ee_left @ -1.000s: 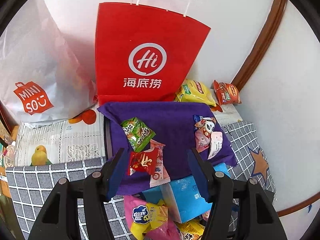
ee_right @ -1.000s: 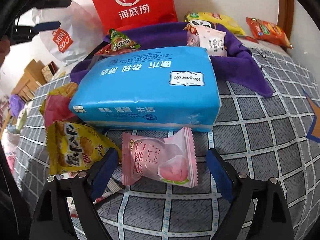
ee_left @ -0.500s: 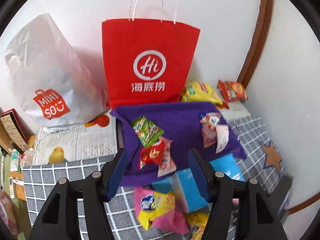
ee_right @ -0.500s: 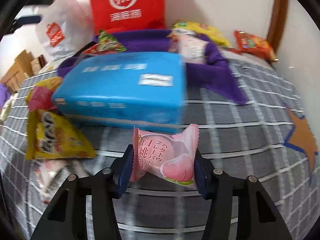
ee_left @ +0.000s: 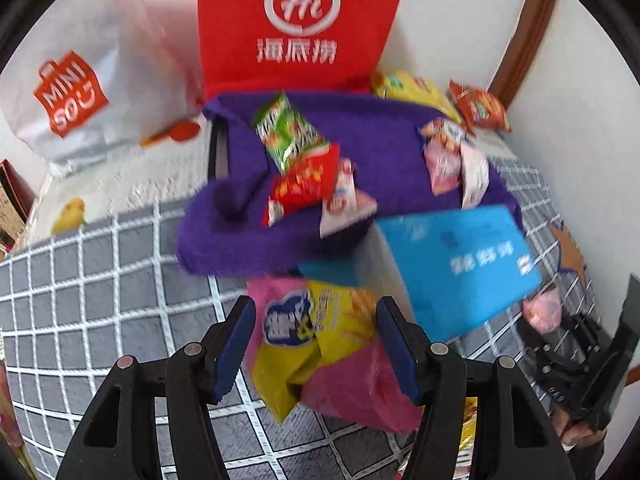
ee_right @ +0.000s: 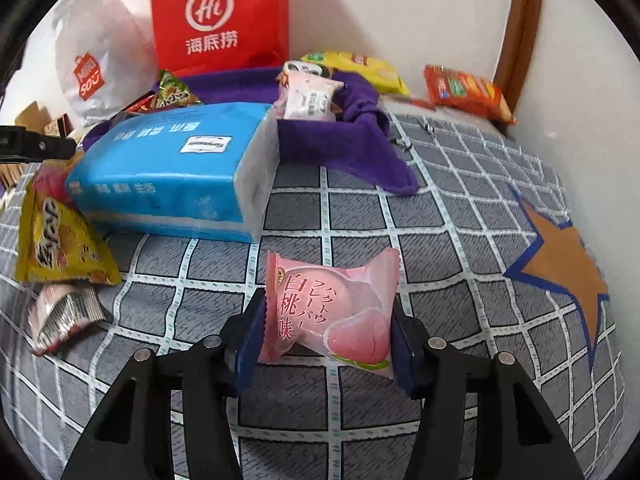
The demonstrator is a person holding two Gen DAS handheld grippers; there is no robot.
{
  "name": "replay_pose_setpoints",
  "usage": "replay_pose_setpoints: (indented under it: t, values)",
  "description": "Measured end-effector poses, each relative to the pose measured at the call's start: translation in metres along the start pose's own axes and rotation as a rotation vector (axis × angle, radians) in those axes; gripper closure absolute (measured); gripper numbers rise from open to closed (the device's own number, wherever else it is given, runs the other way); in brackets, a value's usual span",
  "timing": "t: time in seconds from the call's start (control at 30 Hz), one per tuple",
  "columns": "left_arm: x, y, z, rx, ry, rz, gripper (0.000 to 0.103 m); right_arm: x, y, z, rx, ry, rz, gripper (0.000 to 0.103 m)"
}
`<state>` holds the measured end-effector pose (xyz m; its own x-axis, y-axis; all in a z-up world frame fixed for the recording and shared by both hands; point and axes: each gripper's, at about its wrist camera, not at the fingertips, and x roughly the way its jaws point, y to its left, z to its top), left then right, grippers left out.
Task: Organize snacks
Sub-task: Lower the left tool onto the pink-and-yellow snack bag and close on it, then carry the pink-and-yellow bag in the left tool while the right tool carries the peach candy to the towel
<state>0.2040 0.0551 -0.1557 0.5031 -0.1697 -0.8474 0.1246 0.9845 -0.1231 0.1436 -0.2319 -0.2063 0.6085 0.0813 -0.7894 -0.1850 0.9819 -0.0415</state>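
My right gripper (ee_right: pixel 326 320) has its pads pressed on a pink peach snack packet (ee_right: pixel 332 308) above the checked bedspread (ee_right: pixel 440 220), and its jaws are opening slightly. The left wrist view shows that same gripper (ee_left: pixel 560 344) at the right. My left gripper (ee_left: pixel 314 312) is open, low over a pink and yellow snack bag (ee_left: pixel 328 360) that lies between its fingers without being squeezed. Behind it a purple cloth (ee_left: pixel 380 136) holds a green packet (ee_left: pixel 288 136), a red packet (ee_left: pixel 306 184) and pink packets (ee_left: pixel 448 160).
A blue tissue pack (ee_right: pixel 172 168) lies in front of the purple cloth. A red paper bag (ee_right: pixel 220 12) and a white plastic bag (ee_right: pixel 100 60) stand against the wall. A yellow bag (ee_right: pixel 60 240), a striped packet (ee_right: pixel 60 312), yellow chips (ee_right: pixel 356 68) and an orange packet (ee_right: pixel 468 92) lie around.
My right gripper closed on the pink peach packet and carried it a little to the right. My left gripper came down close over the pink and yellow bag.
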Motion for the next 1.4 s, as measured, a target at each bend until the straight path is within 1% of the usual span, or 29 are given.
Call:
replay_pose_setpoints:
  t: [0.07, 0.13, 0.27, 0.37, 0.43, 0.5, 0.53, 0.6, 0.73, 0.87, 0.93, 0.97, 1.03, 1.1, 1.2, 1.3, 1.4]
  values:
    - [0.003, -0.001, -0.003, 0.006, 0.000, 0.012, 0.035, 0.001, 0.001, 0.000, -0.004, 0.003, -0.001, 0.047]
    - [0.004, -0.003, -0.008, 0.016, -0.005, 0.004, 0.035, 0.002, 0.000, 0.000, -0.002, 0.003, 0.004, 0.046]
    - [0.005, -0.006, -0.013, 0.028, -0.029, 0.003, 0.035, 0.005, -0.011, 0.001, 0.047, 0.016, 0.057, 0.043]
    - [0.006, -0.006, -0.019, 0.035, -0.044, -0.010, 0.035, 0.006, -0.007, 0.000, 0.038, 0.015, 0.044, 0.043]
    - [0.009, -0.008, -0.027, 0.053, -0.025, -0.041, 0.037, 0.006, -0.007, 0.000, 0.032, 0.015, 0.048, 0.040]
    - [0.013, -0.009, -0.035, 0.057, -0.009, -0.051, 0.041, 0.006, -0.009, 0.000, 0.040, 0.017, 0.063, 0.039]
    - [0.014, -0.010, -0.041, 0.060, -0.012, -0.057, 0.043, 0.007, -0.009, 0.000, 0.043, 0.018, 0.075, 0.036]
    - [0.014, -0.009, -0.046, 0.059, -0.025, -0.065, 0.048, 0.007, -0.008, 0.000, 0.032, 0.019, 0.075, 0.034]
    - [0.007, -0.008, -0.052, 0.057, -0.040, -0.054, 0.050, 0.007, -0.006, 0.000, 0.016, 0.016, 0.081, 0.035]
    - [-0.005, -0.005, -0.055, 0.053, -0.048, -0.047, 0.050, 0.006, -0.006, 0.000, 0.016, 0.014, 0.083, 0.036]
    - [-0.014, -0.003, -0.056, 0.045, -0.061, -0.028, 0.050, 0.006, -0.006, 0.000, 0.015, 0.011, 0.092, 0.040]
    - [-0.017, -0.002, -0.056, 0.042, -0.062, -0.027, 0.050, 0.006, -0.006, -0.001, 0.014, 0.010, 0.095, 0.040]
    - [-0.025, 0.001, -0.057, 0.036, -0.068, -0.030, 0.050, 0.004, -0.006, -0.001, 0.013, 0.005, 0.101, 0.045]
    - [-0.034, 0.003, -0.058, 0.042, -0.081, -0.018, 0.050, 0.002, -0.005, -0.002, 0.003, 0.001, 0.105, 0.049]
    - [-0.047, 0.005, -0.059, 0.045, -0.100, -0.004, 0.050, -0.001, -0.005, -0.002, 0.001, 0.008, 0.101, 0.051]
    - [-0.058, 0.004, -0.059, 0.049, -0.111, -0.017, 0.050, -0.010, -0.005, 0.002, 0.011, 0.001, 0.121, 0.052]
    - [-0.068, -0.001, -0.056, 0.054, -0.124, -0.051, 0.050, -0.028, -0.004, 0.011, 0.017, -0.038, 0.156, 0.052]
